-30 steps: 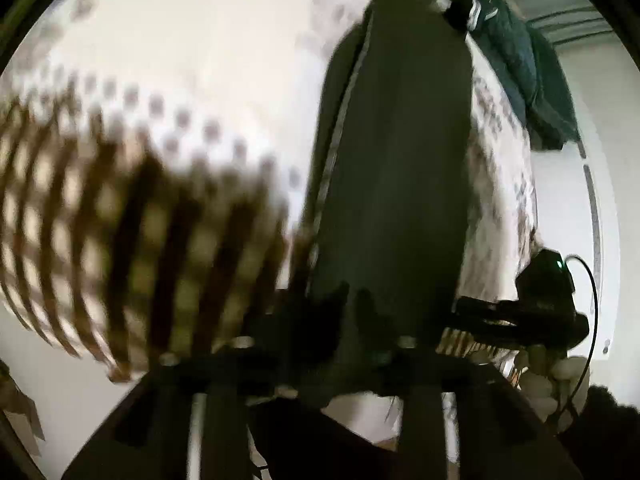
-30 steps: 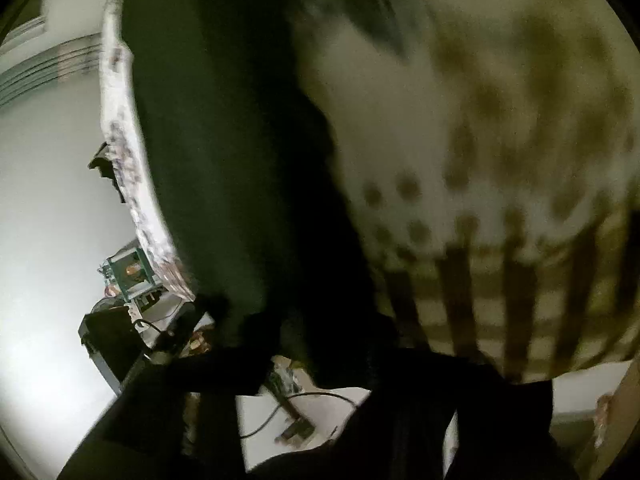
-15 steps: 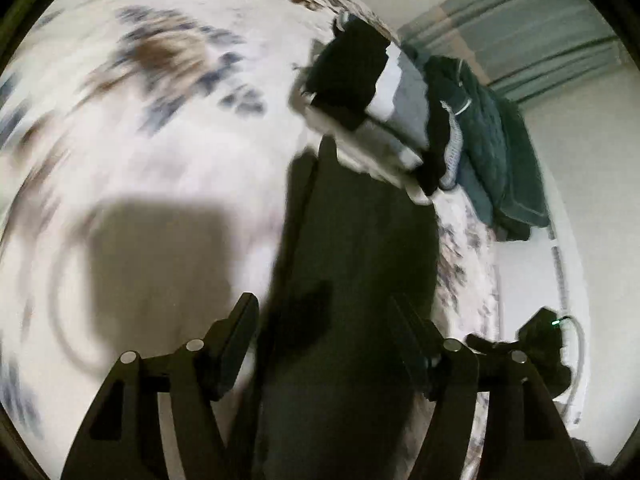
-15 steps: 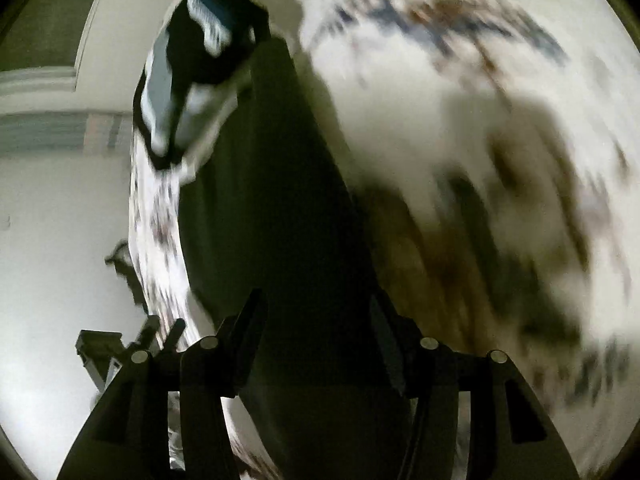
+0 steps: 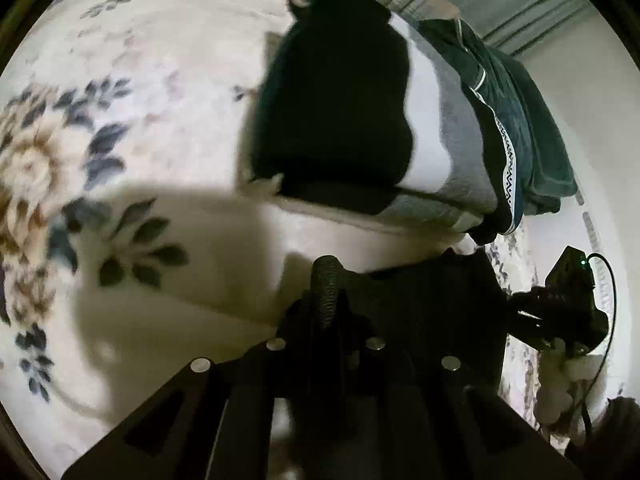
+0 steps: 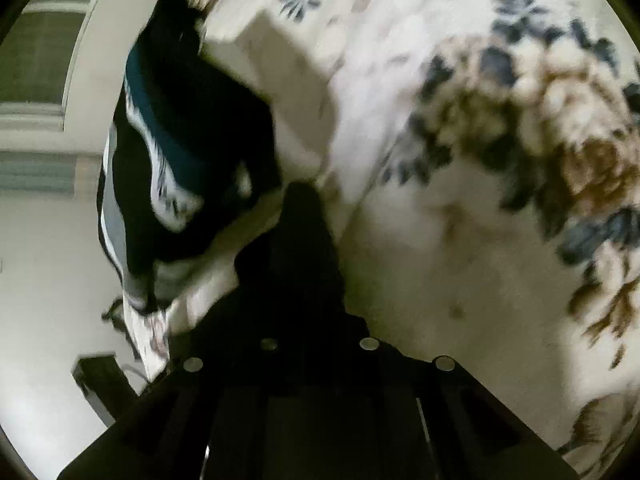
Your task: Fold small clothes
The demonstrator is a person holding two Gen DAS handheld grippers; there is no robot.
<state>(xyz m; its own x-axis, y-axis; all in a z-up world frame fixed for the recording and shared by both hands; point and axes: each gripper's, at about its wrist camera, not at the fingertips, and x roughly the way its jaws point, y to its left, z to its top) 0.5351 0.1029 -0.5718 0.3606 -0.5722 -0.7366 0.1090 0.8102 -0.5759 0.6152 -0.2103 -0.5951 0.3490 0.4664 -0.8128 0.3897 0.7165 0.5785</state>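
Note:
My left gripper (image 5: pixel 326 300) is shut on the edge of a dark garment (image 5: pixel 436 308) that stretches to the right over the floral blanket (image 5: pixel 140 120). My right gripper (image 6: pixel 304 232) is shut on the same dark garment (image 6: pixel 292 280), which bunches between its jaws. A stack of folded clothes (image 5: pixel 348 120), black on top with white and grey below, lies just beyond the left gripper. The stack also shows in the right wrist view (image 6: pixel 180 152), up and to the left of the right gripper.
A heap of dark teal clothes (image 5: pixel 520 120) lies behind the stack. The other hand-held gripper and its cable (image 5: pixel 560 308) show at the right of the left wrist view. The bed's edge (image 6: pixel 152 332) and white wall (image 6: pixel 40 280) lie to the left.
Both grippers were open over the spread dark garment half a second ago. Now both have shut on its edge, closer to the folded stack.

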